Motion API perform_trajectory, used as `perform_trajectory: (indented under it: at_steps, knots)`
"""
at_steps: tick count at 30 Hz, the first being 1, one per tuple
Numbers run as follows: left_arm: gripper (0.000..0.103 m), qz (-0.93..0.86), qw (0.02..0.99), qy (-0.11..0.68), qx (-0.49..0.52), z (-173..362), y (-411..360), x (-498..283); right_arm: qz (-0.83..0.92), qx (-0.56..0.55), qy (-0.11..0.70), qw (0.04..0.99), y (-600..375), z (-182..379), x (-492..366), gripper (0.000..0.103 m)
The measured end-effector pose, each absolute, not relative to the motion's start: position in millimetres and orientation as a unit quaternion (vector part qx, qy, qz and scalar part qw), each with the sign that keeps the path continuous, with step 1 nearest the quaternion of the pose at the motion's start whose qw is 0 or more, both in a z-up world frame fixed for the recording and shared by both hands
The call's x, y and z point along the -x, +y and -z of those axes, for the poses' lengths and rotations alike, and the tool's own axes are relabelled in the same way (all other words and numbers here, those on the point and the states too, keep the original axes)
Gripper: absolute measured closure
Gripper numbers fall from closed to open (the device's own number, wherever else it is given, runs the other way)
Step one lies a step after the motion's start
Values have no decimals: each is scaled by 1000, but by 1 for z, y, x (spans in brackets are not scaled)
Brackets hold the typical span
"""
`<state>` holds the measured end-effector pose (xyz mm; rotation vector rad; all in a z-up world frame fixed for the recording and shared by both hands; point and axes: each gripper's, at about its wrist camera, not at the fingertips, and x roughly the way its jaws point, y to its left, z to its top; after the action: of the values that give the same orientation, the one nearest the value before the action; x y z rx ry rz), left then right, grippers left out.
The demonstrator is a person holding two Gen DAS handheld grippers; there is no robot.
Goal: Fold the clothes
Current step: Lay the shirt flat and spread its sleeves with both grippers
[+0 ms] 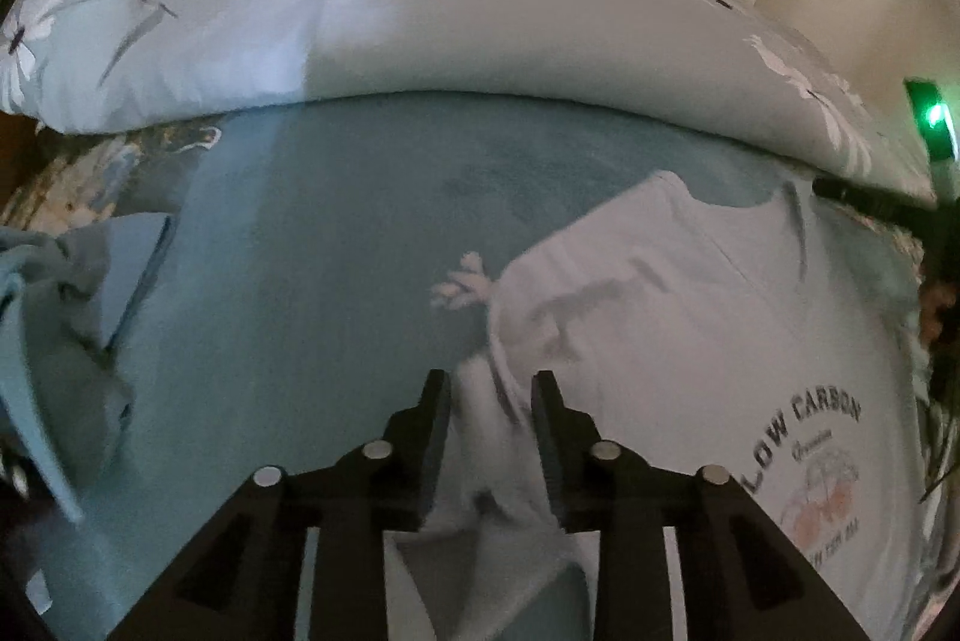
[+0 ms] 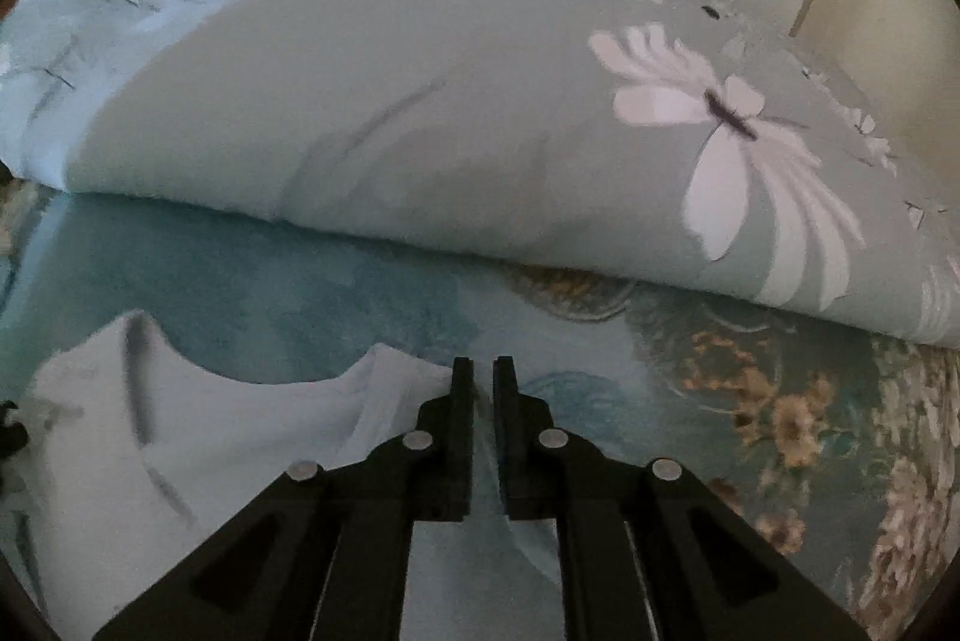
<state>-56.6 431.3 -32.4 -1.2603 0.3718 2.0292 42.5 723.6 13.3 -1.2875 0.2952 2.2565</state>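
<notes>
A white T-shirt with a "LOW CARBON" print lies flat on the teal bed sheet, neckline towards the duvet. My left gripper hovers over its left sleeve. Its jaws stand apart, and the sleeve's bunched cloth runs loosely between them without being pinched. In the right wrist view the shirt fills the lower left. My right gripper sits at the shirt's right shoulder edge. Its jaws are a narrow gap apart, and I see no cloth clamped in the gap.
A rolled-back pale blue floral duvet bounds the far side of the sheet. A crumpled light blue garment lies at the left. A dark device with a green light shows at the right edge.
</notes>
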Motion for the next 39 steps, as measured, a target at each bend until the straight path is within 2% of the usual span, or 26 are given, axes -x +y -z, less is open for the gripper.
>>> perform_trajectory:
  at_steps: [4, 6, 9, 11, 15, 19, 23, 29, 31, 32, 33, 35, 39]
  knots:
    - [65, -795, 369, 129, 464, 14, 408, 25, -863, 435, 93, 239, 706, -65, -94, 79]
    - [60, -798, 376, 114, 457, 6, 396, 6, -875, 414, 95, 232, 695, -86, -133, 62]
    - [51, -801, 389, 98, 445, -2, 381, -27, -878, 403, 100, 238, 678, -94, -199, 52]
    - [46, -802, 396, 97, 436, -5, 375, -46, -871, 411, 101, 251, 668, -87, -241, 51]
    - [45, -810, 392, 100, 424, -7, 368, -78, -836, 445, 126, 296, 664, -58, -311, 51]
    - [44, -800, 391, 93, 446, 3, 364, -104, -808, 451, 219, 309, 670, -21, -364, 51]
    - [44, -789, 392, 88, 465, 14, 357, -126, -803, 428, 292, 293, 663, -6, -392, 51]
    - [44, -784, 387, 78, 479, 22, 349, -147, -807, 424, 292, 291, 638, 3, -402, 51]
    - [44, -781, 389, 70, 484, 22, 349, -150, -808, 421, 292, 290, 628, 3, -400, 54]
    - [44, -780, 390, 67, 485, 21, 349, -152, -811, 420, 292, 284, 624, 3, -399, 64]
    - [44, -778, 391, 64, 487, 21, 349, -153, -814, 420, 291, 277, 620, 3, -398, 80]
    - [44, -778, 394, 62, 486, 20, 349, -156, -822, 419, 288, 258, 616, 0, -394, 97]
    - [44, -779, 395, 64, 482, 16, 346, -156, -820, 421, 243, 303, 632, -25, -394, 98]
